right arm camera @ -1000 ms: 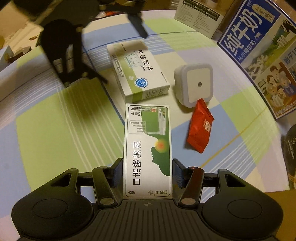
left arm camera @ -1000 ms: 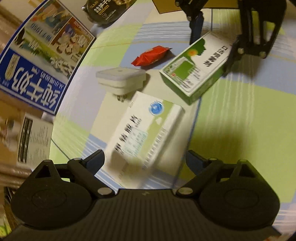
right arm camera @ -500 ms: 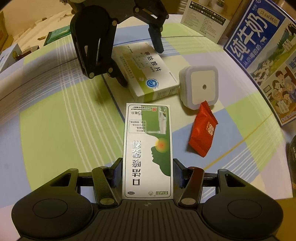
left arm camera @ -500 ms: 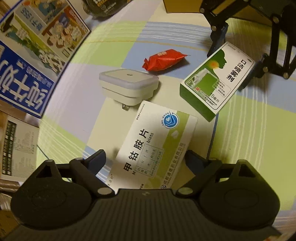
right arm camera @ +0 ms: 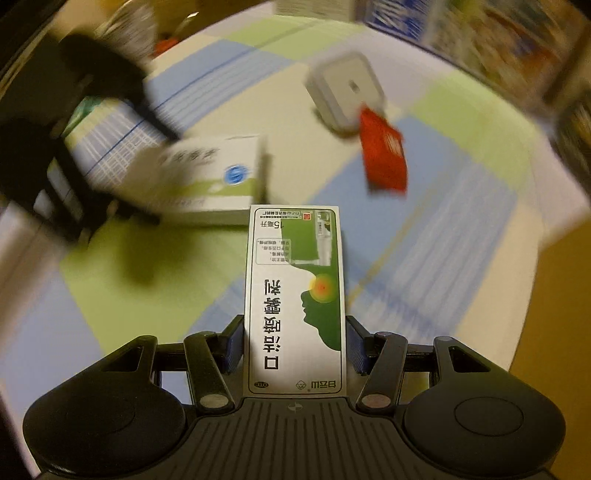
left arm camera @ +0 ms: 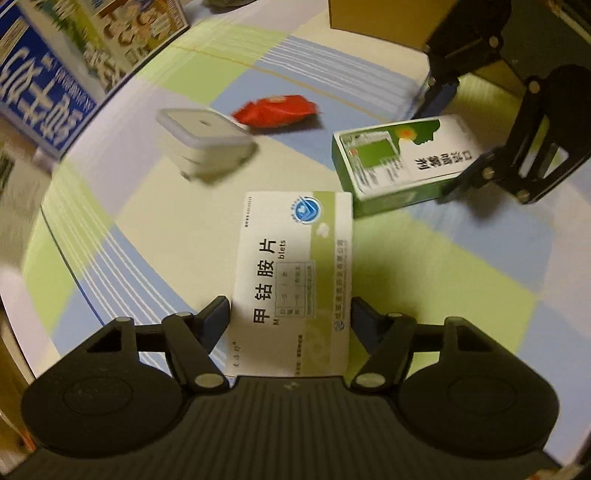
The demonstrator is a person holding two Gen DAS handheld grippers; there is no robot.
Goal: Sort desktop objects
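My left gripper (left arm camera: 291, 317) is shut on a white and pale-green medicine box (left arm camera: 295, 273), which fills the space between its fingers. My right gripper (right arm camera: 295, 343) is shut on a green and white spray box (right arm camera: 295, 295). The spray box (left arm camera: 402, 158) and the right gripper (left arm camera: 491, 122) also show at the upper right of the left wrist view. The white box (right arm camera: 199, 177) and the left gripper (right arm camera: 62, 155) show blurred at the left of the right wrist view. Both boxes look lifted off the checked cloth.
A white square plug-in night light (left arm camera: 203, 140) and a red snack packet (left arm camera: 277, 110) lie on the cloth beyond the boxes. A blue milk carton (left arm camera: 44, 85) stands at the far left. A brown cardboard box (left arm camera: 376, 18) stands at the back.
My left gripper has closed on the white box and turned it straight between the fingers. The right gripper, still holding the spray box, has swung and moved quickly; its view is blurred.
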